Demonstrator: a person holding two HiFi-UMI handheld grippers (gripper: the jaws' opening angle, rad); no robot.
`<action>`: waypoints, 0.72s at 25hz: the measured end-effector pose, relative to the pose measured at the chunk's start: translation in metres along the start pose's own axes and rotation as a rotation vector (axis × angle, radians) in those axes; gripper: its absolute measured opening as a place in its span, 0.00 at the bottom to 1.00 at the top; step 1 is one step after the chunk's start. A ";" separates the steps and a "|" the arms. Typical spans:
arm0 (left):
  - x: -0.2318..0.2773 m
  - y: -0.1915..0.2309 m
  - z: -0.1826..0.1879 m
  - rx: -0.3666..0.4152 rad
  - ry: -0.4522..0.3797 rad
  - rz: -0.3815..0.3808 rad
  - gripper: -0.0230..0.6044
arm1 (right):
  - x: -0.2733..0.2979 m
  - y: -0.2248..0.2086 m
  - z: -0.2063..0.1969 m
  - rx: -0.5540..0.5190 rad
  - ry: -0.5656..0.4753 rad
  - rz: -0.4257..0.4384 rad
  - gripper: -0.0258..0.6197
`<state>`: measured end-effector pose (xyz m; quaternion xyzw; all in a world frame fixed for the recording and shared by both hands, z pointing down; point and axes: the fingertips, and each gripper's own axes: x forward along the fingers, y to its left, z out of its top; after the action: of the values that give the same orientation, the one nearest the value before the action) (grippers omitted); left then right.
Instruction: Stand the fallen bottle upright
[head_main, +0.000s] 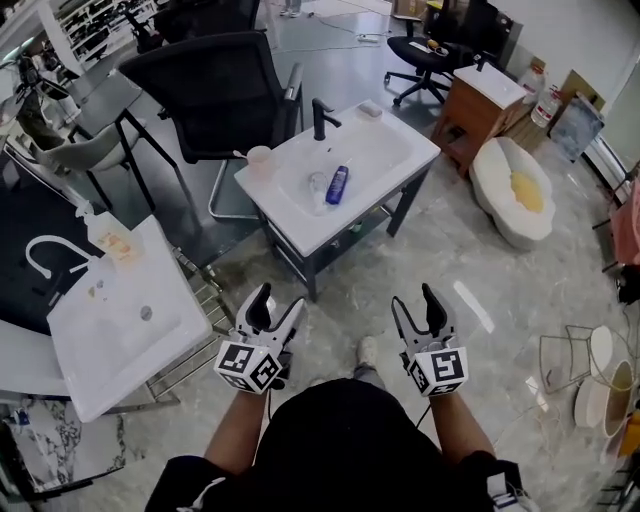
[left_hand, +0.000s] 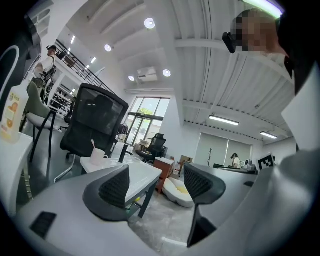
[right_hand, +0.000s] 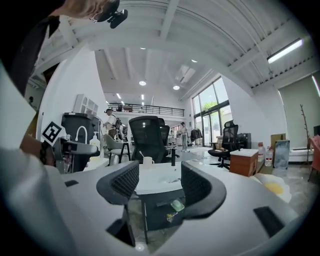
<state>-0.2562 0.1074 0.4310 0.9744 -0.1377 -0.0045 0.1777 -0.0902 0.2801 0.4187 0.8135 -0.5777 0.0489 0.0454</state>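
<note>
A small blue bottle (head_main: 337, 184) lies on its side in the basin of the white washstand (head_main: 395, 157) ahead of me, beside a clear round object (head_main: 317, 183). My left gripper (head_main: 270, 311) and right gripper (head_main: 418, 305) are held side by side over the floor, well short of the stand. Both stand open with nothing between their fingers. In the right gripper view the washstand (right_hand: 155, 181) shows between the jaws at a distance. In the left gripper view the washstand (left_hand: 145, 174) lies ahead and slightly left; the bottle is not visible there.
A black tap (head_main: 321, 117) and a pink cup (head_main: 259, 159) stand on the washstand. A black office chair (head_main: 215, 90) is behind it. Another white sink unit (head_main: 120, 325) with a soap bottle (head_main: 100, 228) is at my left. A white oval basin (head_main: 516, 190) lies on the floor right.
</note>
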 end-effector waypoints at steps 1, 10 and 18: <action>0.008 0.000 0.002 0.003 -0.002 0.003 0.58 | 0.008 -0.006 0.000 -0.021 0.000 0.020 0.46; 0.100 -0.004 0.023 0.071 -0.027 0.050 0.58 | 0.079 -0.095 0.012 0.008 -0.047 0.069 0.46; 0.167 -0.015 0.012 0.088 0.000 0.104 0.58 | 0.113 -0.154 0.015 0.065 -0.066 0.118 0.46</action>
<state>-0.0924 0.0719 0.4212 0.9728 -0.1883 0.0110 0.1345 0.0925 0.2233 0.4157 0.7802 -0.6241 0.0433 -0.0029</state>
